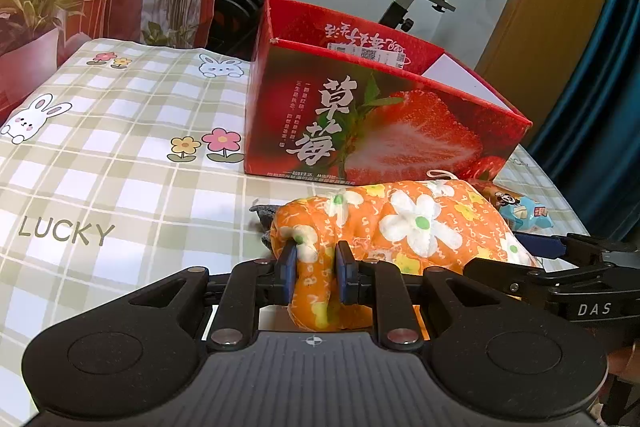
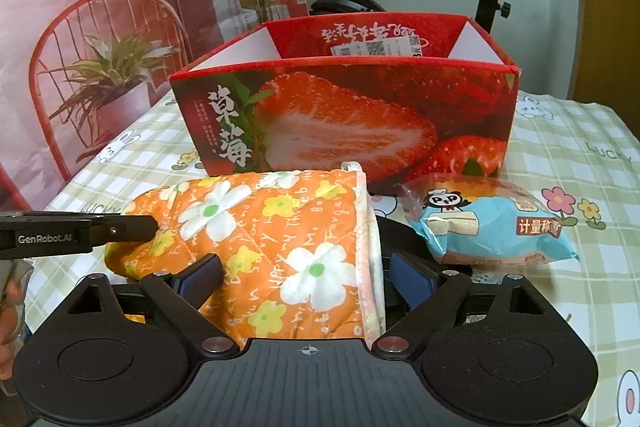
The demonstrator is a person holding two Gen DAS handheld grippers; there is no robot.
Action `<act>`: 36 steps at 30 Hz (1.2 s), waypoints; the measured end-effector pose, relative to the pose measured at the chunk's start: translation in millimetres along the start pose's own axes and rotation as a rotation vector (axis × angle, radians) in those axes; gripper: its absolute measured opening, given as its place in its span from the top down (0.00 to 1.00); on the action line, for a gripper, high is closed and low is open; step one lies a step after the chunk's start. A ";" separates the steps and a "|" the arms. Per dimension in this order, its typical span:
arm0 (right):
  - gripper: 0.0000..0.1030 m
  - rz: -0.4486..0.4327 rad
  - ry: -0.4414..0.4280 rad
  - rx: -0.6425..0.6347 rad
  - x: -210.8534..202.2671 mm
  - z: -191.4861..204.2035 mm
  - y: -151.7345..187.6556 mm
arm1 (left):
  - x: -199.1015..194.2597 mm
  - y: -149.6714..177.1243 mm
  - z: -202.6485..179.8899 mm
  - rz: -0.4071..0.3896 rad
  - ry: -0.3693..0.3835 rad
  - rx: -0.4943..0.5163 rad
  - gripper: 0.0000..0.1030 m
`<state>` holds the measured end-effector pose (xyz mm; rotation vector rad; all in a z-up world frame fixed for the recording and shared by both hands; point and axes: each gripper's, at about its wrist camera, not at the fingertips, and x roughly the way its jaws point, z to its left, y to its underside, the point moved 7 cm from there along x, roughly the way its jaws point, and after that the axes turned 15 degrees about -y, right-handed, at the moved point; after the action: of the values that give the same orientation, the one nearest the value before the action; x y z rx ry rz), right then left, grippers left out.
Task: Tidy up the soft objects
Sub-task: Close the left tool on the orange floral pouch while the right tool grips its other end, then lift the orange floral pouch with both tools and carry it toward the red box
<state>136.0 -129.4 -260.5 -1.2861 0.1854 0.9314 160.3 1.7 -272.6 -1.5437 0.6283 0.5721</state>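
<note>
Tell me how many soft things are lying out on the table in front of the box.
2: the orange oven mitt before the strawberry box, and the wrapped bun at its right. More may be hidden.

The quilted fabric oven mitt (image 2: 280, 251) is orange, strewn with white and yellow flowers with green centres. The open cardboard box (image 2: 360, 119) is red, printed with a halved strawberry. The plastic bread packet (image 2: 488, 227) is light blue. The tabletop (image 1: 120, 167) cloth is green-and-white check with rabbits and flowers.

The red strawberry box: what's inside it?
Inside the open red cardboard strawberry box, only printed walls and a white barcode label show. Its floor is hidden by the front wall.
</note>
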 end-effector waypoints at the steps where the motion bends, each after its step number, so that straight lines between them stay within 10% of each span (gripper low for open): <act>1: 0.12 0.001 -0.004 0.003 0.3 -0.1 0.3 | -0.6 0.0 -0.4 -0.001 0.001 0.001 0.79; 20: 0.47 -0.033 -0.013 -0.021 -13.7 7.9 -5.2 | -15.0 -4.7 -7.2 -0.055 0.026 0.012 0.80; 36: 0.57 -0.071 -0.018 -0.041 -26.4 14.3 -13.3 | -23.3 -8.2 -9.8 -0.088 0.051 0.022 0.81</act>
<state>123.0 -129.6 -230.3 -1.3135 0.1063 0.8902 149.0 -6.5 -250.0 -1.5612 0.6008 0.4590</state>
